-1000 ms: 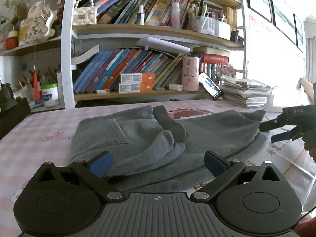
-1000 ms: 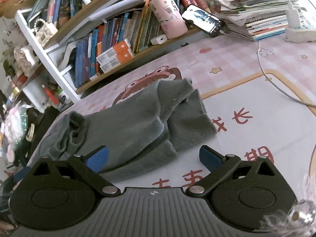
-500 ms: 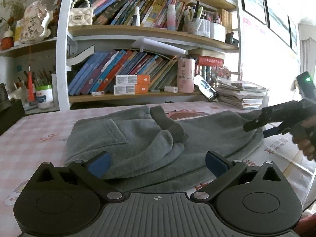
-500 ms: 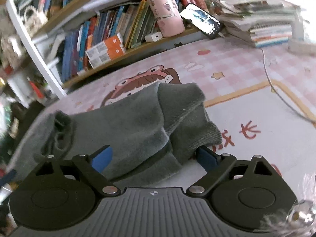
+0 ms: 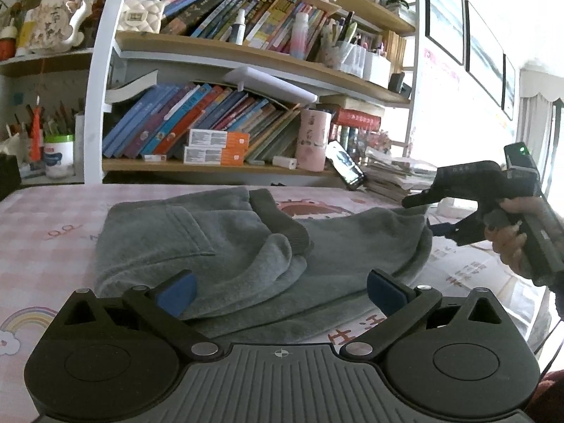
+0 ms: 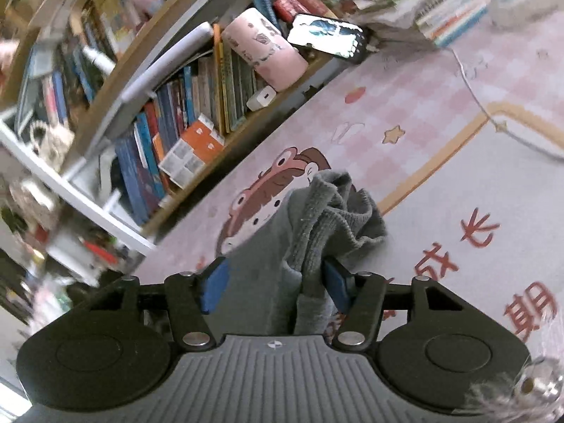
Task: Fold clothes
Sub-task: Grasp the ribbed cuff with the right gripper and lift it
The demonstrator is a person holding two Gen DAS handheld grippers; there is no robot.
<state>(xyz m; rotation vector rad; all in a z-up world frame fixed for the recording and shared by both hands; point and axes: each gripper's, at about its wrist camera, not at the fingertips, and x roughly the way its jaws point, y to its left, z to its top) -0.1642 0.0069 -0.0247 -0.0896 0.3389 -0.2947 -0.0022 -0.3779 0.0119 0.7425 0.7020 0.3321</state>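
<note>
Grey sweatpants (image 5: 225, 246) lie half folded on the pink patterned table mat (image 5: 46, 232). My left gripper (image 5: 280, 290) is open just above the garment's near edge, holding nothing. My right gripper (image 6: 273, 287) has its jaws partly closed around the ribbed cuff end of the sweatpants (image 6: 317, 232), and the cloth bunches up between the fingers. In the left wrist view the right gripper (image 5: 428, 211) is at the right end of the garment, which rises to it.
A bookshelf (image 5: 218, 162) full of books stands behind the table. A pink cup (image 5: 312, 144), a phone (image 5: 345, 169) and a stack of magazines (image 5: 394, 176) sit at the back right. A white cable (image 6: 493, 120) crosses the mat.
My right gripper moved onto the cuff end, narrowed its jaws around it and tilted; that end now lifts. My left gripper has moved a little nearer and stays open.
</note>
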